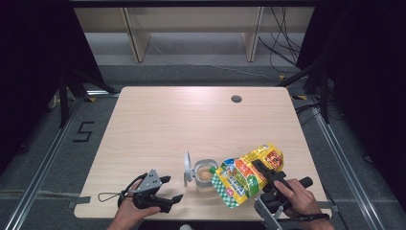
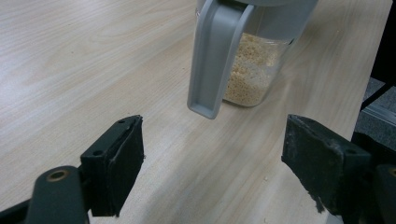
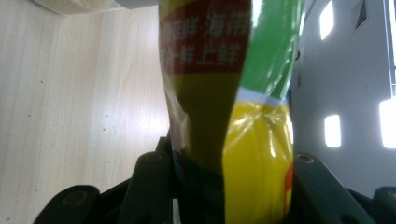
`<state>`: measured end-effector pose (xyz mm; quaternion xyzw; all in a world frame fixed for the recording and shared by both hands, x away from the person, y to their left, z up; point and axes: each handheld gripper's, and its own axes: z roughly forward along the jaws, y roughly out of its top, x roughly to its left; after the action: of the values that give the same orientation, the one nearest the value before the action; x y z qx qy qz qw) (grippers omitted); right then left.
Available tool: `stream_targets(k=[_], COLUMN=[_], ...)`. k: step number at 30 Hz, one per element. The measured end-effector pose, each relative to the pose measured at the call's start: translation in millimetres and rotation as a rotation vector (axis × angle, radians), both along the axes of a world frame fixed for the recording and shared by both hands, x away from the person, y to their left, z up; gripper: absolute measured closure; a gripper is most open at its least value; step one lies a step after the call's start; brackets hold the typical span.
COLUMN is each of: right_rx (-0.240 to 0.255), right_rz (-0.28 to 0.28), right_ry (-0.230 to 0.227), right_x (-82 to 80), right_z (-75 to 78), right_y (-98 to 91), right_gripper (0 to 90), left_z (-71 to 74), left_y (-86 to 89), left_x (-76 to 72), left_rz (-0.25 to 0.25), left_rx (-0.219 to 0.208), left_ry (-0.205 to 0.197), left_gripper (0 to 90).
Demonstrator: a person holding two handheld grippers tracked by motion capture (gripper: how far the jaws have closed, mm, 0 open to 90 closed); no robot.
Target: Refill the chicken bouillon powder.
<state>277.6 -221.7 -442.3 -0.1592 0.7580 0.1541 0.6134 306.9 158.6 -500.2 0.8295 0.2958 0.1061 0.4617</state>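
The right gripper clamps the tilted pouch over the jar; granules may overshoot, spilling onto the surface; left gripper's jaws gape wide.

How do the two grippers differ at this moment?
The right gripper is shut on the yellow bag, tilted over the jar; the left gripper is open and holds nothing. The right one is at the jar, the left one apart from it. Both are near the table's front edge.

floor marking – black tape numeral "5", left of the table | pouch – white Chinese characters on its red band, partly legible: "鲜 海带" over "鲜上鲜"
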Motion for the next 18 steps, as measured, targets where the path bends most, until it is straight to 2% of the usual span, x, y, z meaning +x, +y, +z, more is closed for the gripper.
stream_targets(k=[1, 2, 3, 4, 5, 7, 8, 9, 10, 11, 12, 13, 15, 16, 17, 18], right_rx=[0.001, 0.045, 0.048, 0.034, 0.056, 0.043, 0.090, 0.101, 0.105, 0.069, 0.142, 0.142, 0.179, 0.176, 0.197, 0.229], right_rz=[0.004, -0.029, -0.022, -0.012, -0.014, -0.009, -0.024, -0.022, -0.020, -0.001, -0.023, -0.022, -0.007, -0.006, 0.008, -0.008], right_ry=[0.003, 0.041, 0.038, 0.024, 0.044, 0.035, 0.064, 0.070, 0.077, 0.056, 0.104, 0.110, 0.136, 0.142, 0.159, 0.172], right_x=[0.6, -1.1, -0.8, -0.6, -0.2, 0.0, -0.8, -1.2, -1.5, -1.0, -2.0, -1.7, 0.0, 0.6, 2.2, 1.5], right_z=[-1.0, -5.3, -4.9, -2.2, -4.0, -2.2, -6.2, -6.7, -6.7, -2.5, -8.3, -7.8, -9.0, -7.7, -8.8, -10.3], right_y=[-0.2, -1.4, -1.9, -2.3, -3.5, -4.6, -5.7, -5.9, -6.5, -6.9, -7.9, -8.4, -9.5, -10.5, -10.9, -12.0], right_gripper=[66.2, 66.2, 66.2, 66.3, 66.3, 66.4, 66.4, 66.5, 66.5, 66.6, 66.6, 66.6, 66.7, 66.8, 67.0, 67.3], left_z=[0.2, 0.5, 0.0, 0.1, 0.1, 0.4, -0.2, -0.1, 0.3, 0.4, 0.4, 0.4, 0.5, 0.5, 0.5, 0.4], left_y=[0.0, 0.7, -0.5, -0.5, -0.5, 0.0, -1.0, -0.9, -0.2, -0.2, -0.2, -0.1, -0.1, -0.1, -0.1, -0.1], left_x=[0.3, 1.0, 0.2, 0.3, 0.2, 0.4, -1.1, -0.9, 0.0, 0.3, 0.3, 0.3, 0.1, 0.1, 0.2, 0.2], left_rz=[-0.006, -0.012, -0.006, -0.006, -0.006, -0.010, 0.007, 0.004, -0.005, -0.010, -0.009, -0.009, -0.009, -0.010, -0.010, -0.010], left_rx=[-0.007, 0.004, -0.019, -0.019, -0.019, -0.009, -0.022, -0.021, -0.012, -0.013, -0.013, -0.013, -0.014, -0.014, -0.015, -0.015], left_ry=[-0.009, -0.015, -0.009, -0.009, -0.010, -0.012, 0.009, 0.007, -0.007, -0.012, -0.011, -0.012, -0.012, -0.012, -0.012, -0.012], left_gripper=[20.2, 20.2, 20.2, 20.2, 20.2, 20.2, 20.2, 20.2, 20.2, 20.2, 20.2, 20.2, 20.2, 20.2, 20.2, 20.2])
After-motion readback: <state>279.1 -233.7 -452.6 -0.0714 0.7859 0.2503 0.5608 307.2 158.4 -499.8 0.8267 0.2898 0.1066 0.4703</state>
